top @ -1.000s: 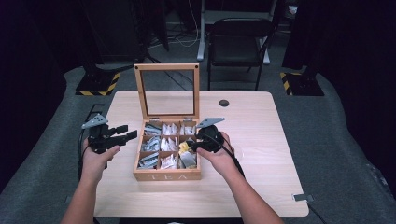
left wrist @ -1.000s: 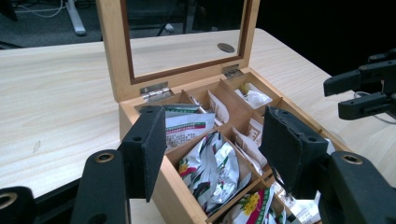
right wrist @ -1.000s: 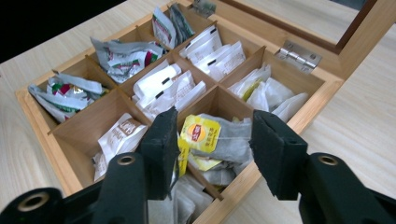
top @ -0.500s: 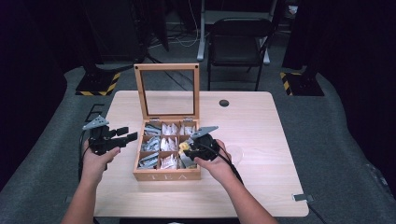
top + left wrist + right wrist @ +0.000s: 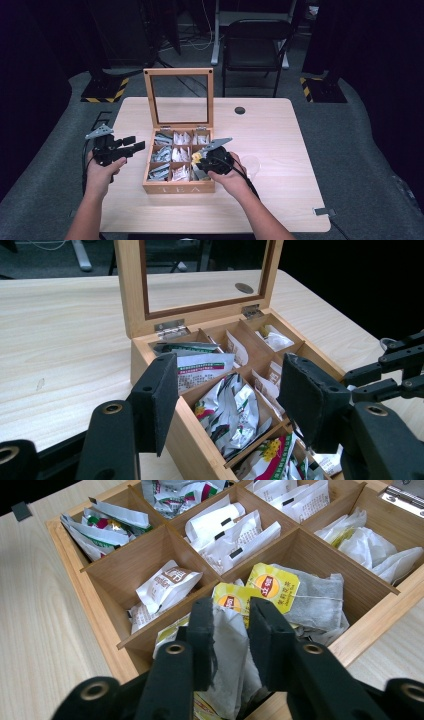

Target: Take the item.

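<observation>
The right hand-held gripper (image 5: 229,630) has dropped into the tea box (image 5: 178,188), pinching a tea bag (image 5: 227,645); left hand-held gripper (image 5: 227,390) stays agape.

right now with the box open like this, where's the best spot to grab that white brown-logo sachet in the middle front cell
Take the white sachet by its raised upper edge, coming down from above. It leans against the divider in the tea box with spare room around it, so tongs can straddle the thin packet face to face. Probably easiest with the open left tongs; the right tongs already pinch a tea bag.

Open wooden tea box (image 5: 177,187), compartments holding tea bags (image 5: 227,657).
</observation>
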A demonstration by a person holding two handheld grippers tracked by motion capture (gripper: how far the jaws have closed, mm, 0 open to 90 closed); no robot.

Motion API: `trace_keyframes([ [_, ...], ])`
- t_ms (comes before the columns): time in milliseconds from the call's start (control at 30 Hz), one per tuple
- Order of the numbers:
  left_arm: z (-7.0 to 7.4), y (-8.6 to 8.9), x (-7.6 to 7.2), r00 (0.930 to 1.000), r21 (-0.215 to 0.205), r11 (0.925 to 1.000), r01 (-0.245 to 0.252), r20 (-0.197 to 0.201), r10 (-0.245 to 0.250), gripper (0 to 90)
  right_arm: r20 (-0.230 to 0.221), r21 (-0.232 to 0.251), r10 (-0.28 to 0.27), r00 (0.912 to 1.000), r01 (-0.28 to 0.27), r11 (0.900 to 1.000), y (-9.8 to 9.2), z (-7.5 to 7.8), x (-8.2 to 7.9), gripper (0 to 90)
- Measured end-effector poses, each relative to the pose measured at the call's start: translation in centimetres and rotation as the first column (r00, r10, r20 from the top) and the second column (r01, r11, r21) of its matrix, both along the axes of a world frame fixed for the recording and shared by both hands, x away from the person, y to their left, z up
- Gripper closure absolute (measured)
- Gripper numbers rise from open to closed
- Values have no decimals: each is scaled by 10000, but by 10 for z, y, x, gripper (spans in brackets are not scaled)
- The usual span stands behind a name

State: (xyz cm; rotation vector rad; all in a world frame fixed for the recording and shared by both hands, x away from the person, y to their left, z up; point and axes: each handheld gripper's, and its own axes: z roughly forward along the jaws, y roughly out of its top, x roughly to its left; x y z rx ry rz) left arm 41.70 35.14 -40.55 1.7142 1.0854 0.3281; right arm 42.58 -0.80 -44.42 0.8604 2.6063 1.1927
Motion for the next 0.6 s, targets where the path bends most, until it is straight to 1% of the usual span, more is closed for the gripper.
trace_keyframes([
  [33,0,0,0,10000,4,10000,-15,5,15,408,0,0,0,10000,0,10000,0,0,0,780],
  [133,-1,0,0,10000,-11,10000,-49,0,49,408,-178,52,53,9998,-52,10000,0,1,-1,832],
  [167,-1,0,0,10000,-22,10000,-74,-10,74,408,-145,19,168,9998,-168,9999,-1,2,-1,844],
  [200,-1,1,0,10000,-6,10000,-41,-54,41,408,-174,47,155,9997,-155,9999,-1,2,-2,856],
  [300,-3,-1,1,10000,-3,10000,-61,-25,61,409,-130,187,129,9998,-126,9997,-2,5,-2,882],
  [400,-3,-1,1,10000,8,10000,-57,-16,57,409,-211,326,43,9998,-36,9995,-4,8,-4,887],
  [467,-3,-2,1,10000,-3,10000,-78,-33,78,409,-112,382,97,9999,-93,9992,-5,11,-3,891],
  [567,-3,-1,1,10000,13,10000,-63,-64,63,409,-88,509,65,9999,-60,9987,-5,16,-3,892],
  [600,-3,-1,1,9999,-2,10000,-92,-40,92,409,1,485,130,9999,-130,9987,-6,17,-2,892],
])
